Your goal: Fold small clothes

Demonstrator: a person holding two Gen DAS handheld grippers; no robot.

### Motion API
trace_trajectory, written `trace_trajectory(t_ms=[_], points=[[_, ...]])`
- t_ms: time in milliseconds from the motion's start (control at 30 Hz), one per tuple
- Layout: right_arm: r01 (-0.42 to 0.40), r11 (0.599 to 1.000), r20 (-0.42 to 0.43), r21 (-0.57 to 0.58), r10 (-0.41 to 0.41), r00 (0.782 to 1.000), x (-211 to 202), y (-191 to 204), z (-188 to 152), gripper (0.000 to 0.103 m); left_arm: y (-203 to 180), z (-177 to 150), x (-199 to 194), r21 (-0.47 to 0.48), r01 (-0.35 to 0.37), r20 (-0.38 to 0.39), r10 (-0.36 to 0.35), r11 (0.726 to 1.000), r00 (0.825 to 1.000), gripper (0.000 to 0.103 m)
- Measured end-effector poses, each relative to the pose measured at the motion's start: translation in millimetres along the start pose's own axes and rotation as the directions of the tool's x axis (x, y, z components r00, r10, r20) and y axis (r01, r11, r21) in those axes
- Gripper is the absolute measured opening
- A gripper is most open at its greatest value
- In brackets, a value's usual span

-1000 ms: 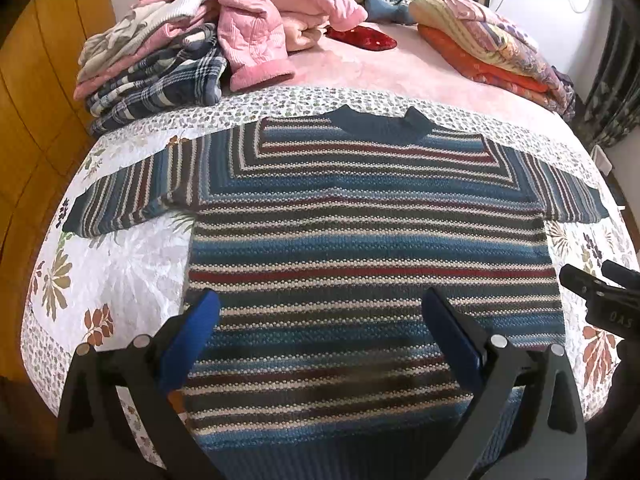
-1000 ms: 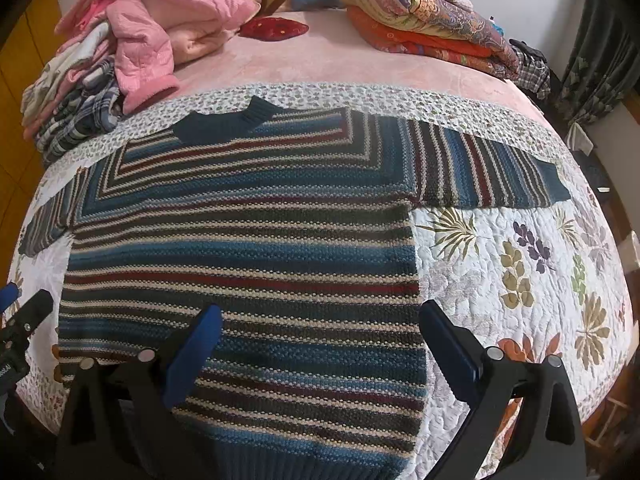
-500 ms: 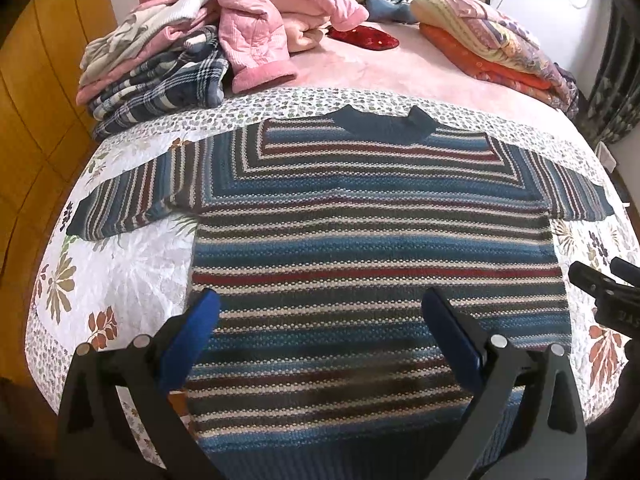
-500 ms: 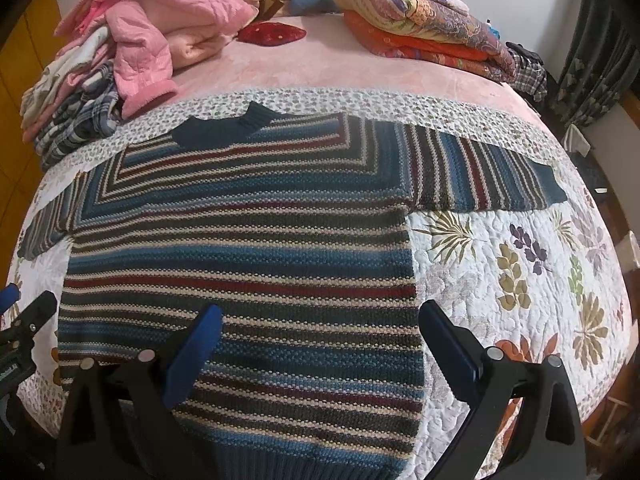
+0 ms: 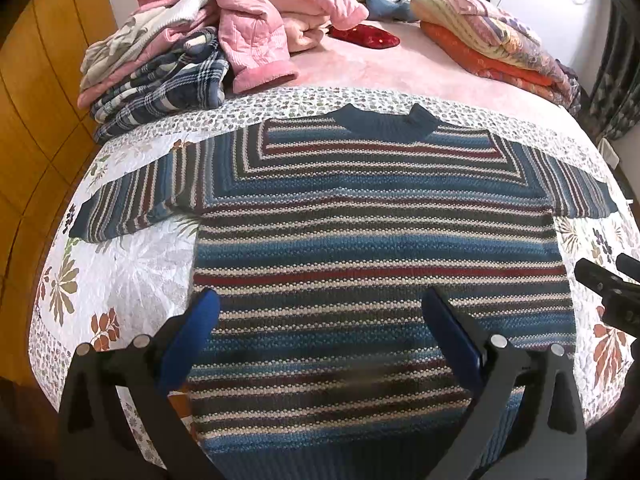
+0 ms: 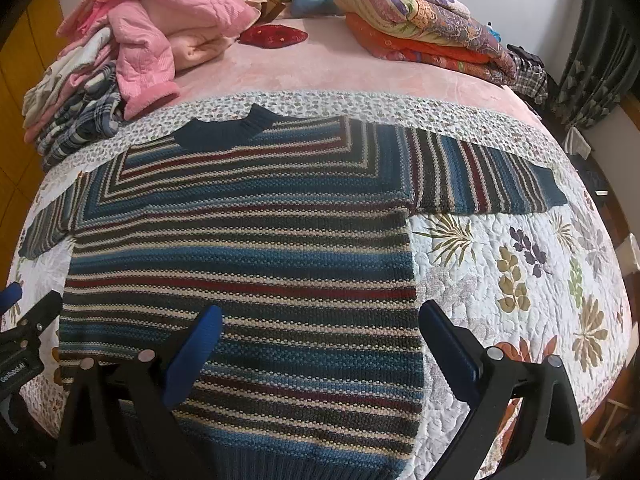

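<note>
Striped sweater (image 5: 376,264) lies flat on the bed's floral quilt (image 5: 120,272), sleeves out; the left gripper (image 5: 320,320) hovers above its hem, jaws spread. From the right view, the right gripper (image 6: 320,332) hangs over the sweater's lower right edge, jaws spread too.

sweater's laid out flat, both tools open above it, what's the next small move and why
Probably bring the left tool over to the cuff of the sleeve on its side and close on it, to fold that sleeve across the body. The striped sweater lies flat on the quilt with both sleeves spread out, nothing folded yet, and the right tool is open too, gripping nothing.
</note>
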State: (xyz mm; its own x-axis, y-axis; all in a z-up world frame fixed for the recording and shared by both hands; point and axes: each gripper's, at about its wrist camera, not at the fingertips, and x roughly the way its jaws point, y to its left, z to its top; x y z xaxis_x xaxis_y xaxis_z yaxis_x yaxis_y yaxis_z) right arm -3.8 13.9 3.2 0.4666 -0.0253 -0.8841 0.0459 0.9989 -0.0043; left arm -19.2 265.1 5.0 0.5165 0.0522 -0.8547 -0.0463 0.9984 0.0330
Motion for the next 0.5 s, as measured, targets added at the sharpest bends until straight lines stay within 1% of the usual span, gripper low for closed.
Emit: trace_trajectory(t_ms=[500], points=[[0.000,1.000,0.005,-0.001,0.000,1.000,-1.7,-1.4,1.1,0.099,0.1,0.1,-2.1,0.006,-0.011,0.010,0.011,1.000,1.000,0.100]])
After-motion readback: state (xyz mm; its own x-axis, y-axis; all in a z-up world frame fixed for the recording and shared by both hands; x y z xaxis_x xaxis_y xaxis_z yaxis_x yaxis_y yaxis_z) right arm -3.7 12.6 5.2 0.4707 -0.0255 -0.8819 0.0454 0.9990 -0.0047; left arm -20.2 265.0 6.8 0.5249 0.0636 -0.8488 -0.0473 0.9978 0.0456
